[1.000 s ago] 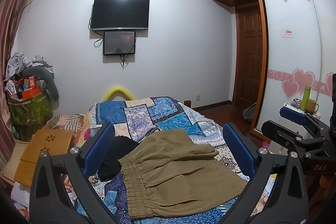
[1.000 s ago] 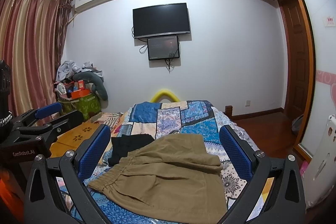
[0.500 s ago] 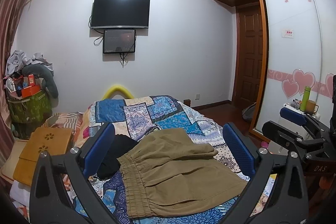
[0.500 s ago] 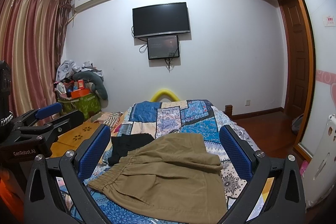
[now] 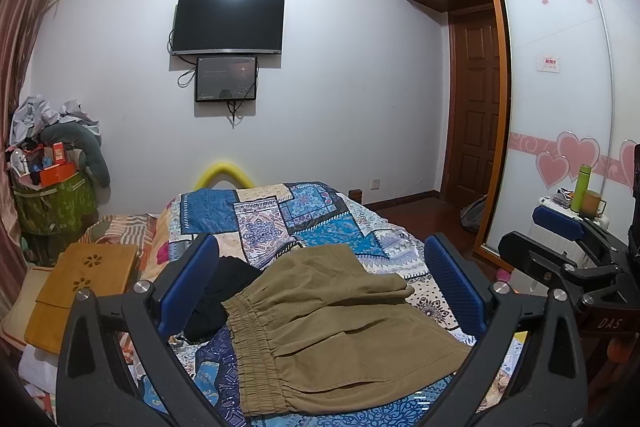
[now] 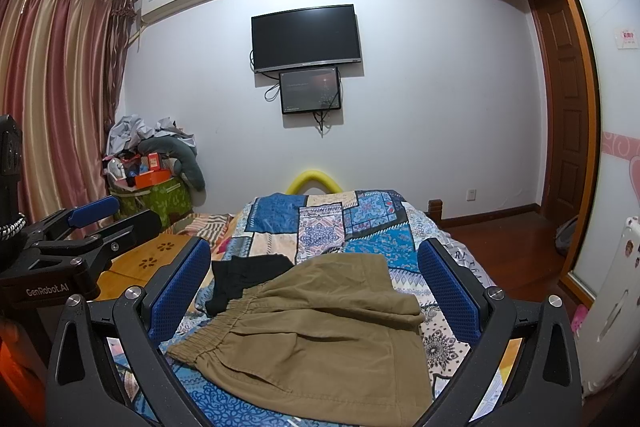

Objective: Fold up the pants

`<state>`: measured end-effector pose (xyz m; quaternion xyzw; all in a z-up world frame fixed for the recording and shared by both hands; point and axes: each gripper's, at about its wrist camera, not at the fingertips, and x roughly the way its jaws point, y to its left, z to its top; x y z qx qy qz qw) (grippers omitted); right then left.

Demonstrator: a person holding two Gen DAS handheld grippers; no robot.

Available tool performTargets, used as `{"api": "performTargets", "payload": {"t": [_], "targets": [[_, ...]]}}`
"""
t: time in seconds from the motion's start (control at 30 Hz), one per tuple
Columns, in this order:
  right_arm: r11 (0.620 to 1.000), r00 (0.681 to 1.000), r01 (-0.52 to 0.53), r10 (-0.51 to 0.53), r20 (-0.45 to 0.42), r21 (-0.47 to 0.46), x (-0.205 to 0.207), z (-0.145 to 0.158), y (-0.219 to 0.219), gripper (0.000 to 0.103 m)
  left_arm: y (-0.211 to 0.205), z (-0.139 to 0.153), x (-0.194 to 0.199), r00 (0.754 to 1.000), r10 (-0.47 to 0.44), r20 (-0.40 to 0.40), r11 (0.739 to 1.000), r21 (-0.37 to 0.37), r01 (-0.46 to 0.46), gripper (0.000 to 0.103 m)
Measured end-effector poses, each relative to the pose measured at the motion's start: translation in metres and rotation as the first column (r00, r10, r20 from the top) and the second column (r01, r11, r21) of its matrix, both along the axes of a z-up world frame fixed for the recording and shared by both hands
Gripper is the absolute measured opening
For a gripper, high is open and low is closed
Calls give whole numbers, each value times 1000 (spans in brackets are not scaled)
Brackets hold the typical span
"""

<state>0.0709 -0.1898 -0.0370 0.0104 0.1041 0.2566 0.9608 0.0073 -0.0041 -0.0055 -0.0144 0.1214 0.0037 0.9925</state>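
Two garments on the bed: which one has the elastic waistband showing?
The khaki pants, nearer the grippers; gathered waistband along their left edge. The black garment beyond is a plain crumpled heap.

Khaki pants [image 6: 320, 331] lie folded on a patchwork bed [image 6: 360, 223], framed by the right gripper's [image 6: 316, 291] spread blue fingers [image 6: 448, 291]; a black garment [image 6: 244, 275], possibly clothing, lies beside them.
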Motion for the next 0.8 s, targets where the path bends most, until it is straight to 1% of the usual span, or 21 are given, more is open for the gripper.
{"api": "performTargets", "payload": {"t": [0.63, 0.8], "targets": [[1000, 1000, 3, -3, -3, 1, 2, -2, -2, 103, -1, -1, 1, 1000, -1, 0, 1000, 4, 1, 103], [1000, 1000, 10, -10, -17, 2, 8, -5, -6, 103, -2, -3, 8, 1000, -11, -13, 1000, 2, 11, 103]]}}
